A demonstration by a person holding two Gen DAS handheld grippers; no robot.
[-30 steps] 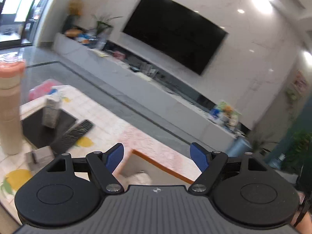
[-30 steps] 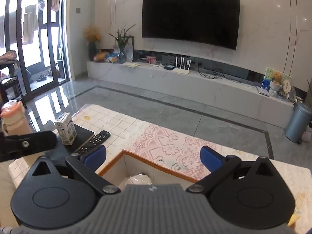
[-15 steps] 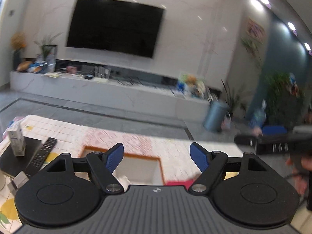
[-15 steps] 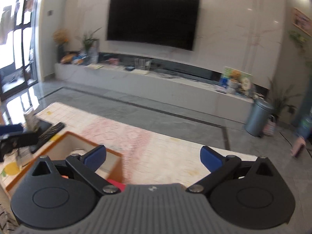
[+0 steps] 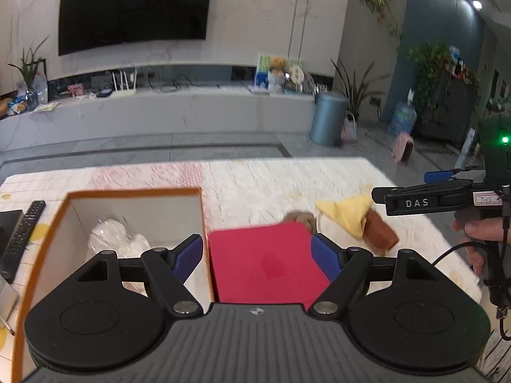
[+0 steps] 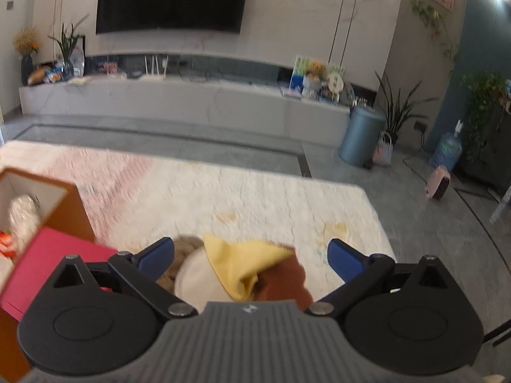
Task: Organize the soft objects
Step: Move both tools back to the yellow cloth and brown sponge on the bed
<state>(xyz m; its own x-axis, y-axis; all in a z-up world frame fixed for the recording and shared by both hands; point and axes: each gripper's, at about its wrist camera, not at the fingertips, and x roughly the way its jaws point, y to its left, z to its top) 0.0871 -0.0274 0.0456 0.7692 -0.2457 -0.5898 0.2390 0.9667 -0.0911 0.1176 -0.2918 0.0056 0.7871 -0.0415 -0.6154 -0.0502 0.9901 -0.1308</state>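
Overhead, you held your left gripper [image 5: 257, 257] with its blue fingers spread wide, released and grasping nothing, above a red cloth [image 5: 266, 266] lying flat on the pale patterned tablecloth [image 5: 271, 182]. That cloth sat just beside the right wall of an orange-rimmed open box [image 5: 134, 193], which held a crumpled white plastic-wrapped bundle [image 5: 116, 239].

Your right gripper [image 6: 250, 257] was likewise released, its jaws wide apart and closed on nothing, poised over a small heap of soft things: a yellow cloth [image 6: 244, 263] draped over a brown item [image 6: 282, 279], with a round cream-coloured piece [image 6: 194, 279] and something tan and fuzzy [image 6: 185, 245] at its left. Motion blur kept you from telling whether either fingertip touched the pile.

From your left wrist view, the same heap lay to the right of the red cloth, and your right hand [image 5: 479, 233] gripped its tool at the frame's edge. A black remote control [image 5: 20, 236] rested left of the box.
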